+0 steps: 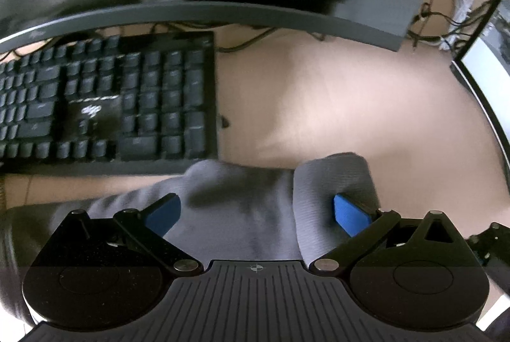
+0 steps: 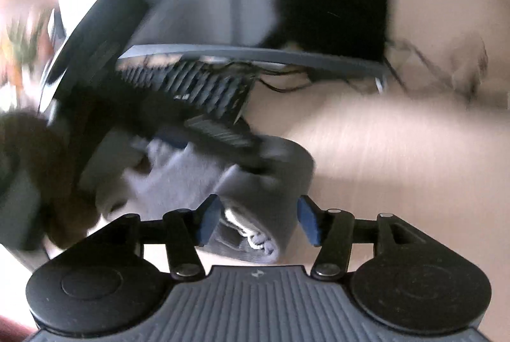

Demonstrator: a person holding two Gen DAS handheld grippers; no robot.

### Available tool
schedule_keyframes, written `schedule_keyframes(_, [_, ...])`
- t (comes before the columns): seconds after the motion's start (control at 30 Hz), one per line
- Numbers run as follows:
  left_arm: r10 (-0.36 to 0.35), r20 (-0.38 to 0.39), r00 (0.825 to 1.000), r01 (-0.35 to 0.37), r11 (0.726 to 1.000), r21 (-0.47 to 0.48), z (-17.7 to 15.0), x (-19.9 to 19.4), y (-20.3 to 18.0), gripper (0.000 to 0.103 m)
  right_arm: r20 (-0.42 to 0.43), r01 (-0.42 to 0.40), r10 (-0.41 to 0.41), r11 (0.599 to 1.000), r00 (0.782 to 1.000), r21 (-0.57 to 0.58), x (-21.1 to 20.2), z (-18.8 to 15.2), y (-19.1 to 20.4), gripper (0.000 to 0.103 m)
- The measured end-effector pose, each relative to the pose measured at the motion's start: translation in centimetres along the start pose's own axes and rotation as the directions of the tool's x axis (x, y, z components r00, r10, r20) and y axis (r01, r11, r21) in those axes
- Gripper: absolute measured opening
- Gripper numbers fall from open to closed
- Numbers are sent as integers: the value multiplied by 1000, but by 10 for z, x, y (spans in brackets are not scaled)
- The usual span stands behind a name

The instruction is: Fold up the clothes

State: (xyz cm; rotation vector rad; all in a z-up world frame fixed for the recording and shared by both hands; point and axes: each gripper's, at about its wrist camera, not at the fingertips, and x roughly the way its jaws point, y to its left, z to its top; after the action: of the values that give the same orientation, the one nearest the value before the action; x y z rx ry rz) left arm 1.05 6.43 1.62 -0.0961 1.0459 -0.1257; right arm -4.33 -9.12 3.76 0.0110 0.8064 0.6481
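One grey knitted garment (image 1: 242,208) lies bunched on the pale tan wood-grain desk (image 1: 334,106), at six o'clock from the one black full-size keyboard (image 1: 105,99) in the left wrist view; its ribbed cuff-like fold (image 1: 331,182) curls up at the right, and the fabric looks soft and matte, with fine ribbing; its near edge in the right wrist view shows a lighter, loose knit lining (image 2: 251,233). Two hand-held grippers are visible, each with two blue padded fingers on black linkages above a ridged grey body; the left hand-held gripper (image 1: 256,211) stands released, pads wide apart, the cloth lying between them, and whether the right pad touches the fold I cannot tell; the right hand-held gripper (image 2: 258,220) is also released, its blue pads (image 2: 208,219) spread either side of the garment's rolled end without pressing it. One curved dark-framed monitor (image 1: 223,13) arcs at twelve o'clock beyond the keyboard; a second screen with a bright white face (image 1: 487,86) stands at three o'clock; several thin black cables and one white cable bundle (image 1: 459,10) trail at one o'clock behind it. The right wrist view is heavily blurred.
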Motion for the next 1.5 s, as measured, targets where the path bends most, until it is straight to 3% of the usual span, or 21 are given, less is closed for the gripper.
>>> schedule_keyframes(0.1, [21, -9, 1000, -21, 999, -27, -2, 0, 10, 103, -23, -54, 59, 980, 998, 190, 7, 2, -30, 56])
schedule_keyframes(0.4, [93, -36, 995, -95, 993, -68, -9, 1, 27, 103, -73, -161, 182, 960, 981, 229, 50, -1, -28, 67])
schedule_keyframes(0.5, [95, -39, 995, -97, 992, -80, -10, 2, 29, 103, -71, -192, 217, 948, 974, 255, 50, -5, -25, 49])
schedule_keyframes(0.6, [95, -39, 995, -98, 992, -80, -9, 3, 24, 103, -53, -178, 195, 957, 979, 229, 44, -7, -22, 41])
schedule_keyframes(0.93, [22, -26, 999, -22, 1000, 5, -3, 19, -25, 103, -3, -31, 32, 983, 999, 180, 5, -9, -50, 39])
schedule_keyframes(1.2, [-24, -60, 998, 26, 999, 35, 14, 25, -52, 103, 32, 129, -129, 992, 991, 14, -15, -12, -48, 40])
schedule_keyframes(1.4, [-8, -4, 1000, 8, 999, 53, 25, 5, -53, 103, 76, 193, -182, 965, 980, -177, -19, -14, -17, 42])
schedule_keyframes(1.5, [-36, 22, 999, 34, 998, 44, 29, -6, -49, 103, 83, 212, -197, 945, 977, -251, -16, -15, -5, 43])
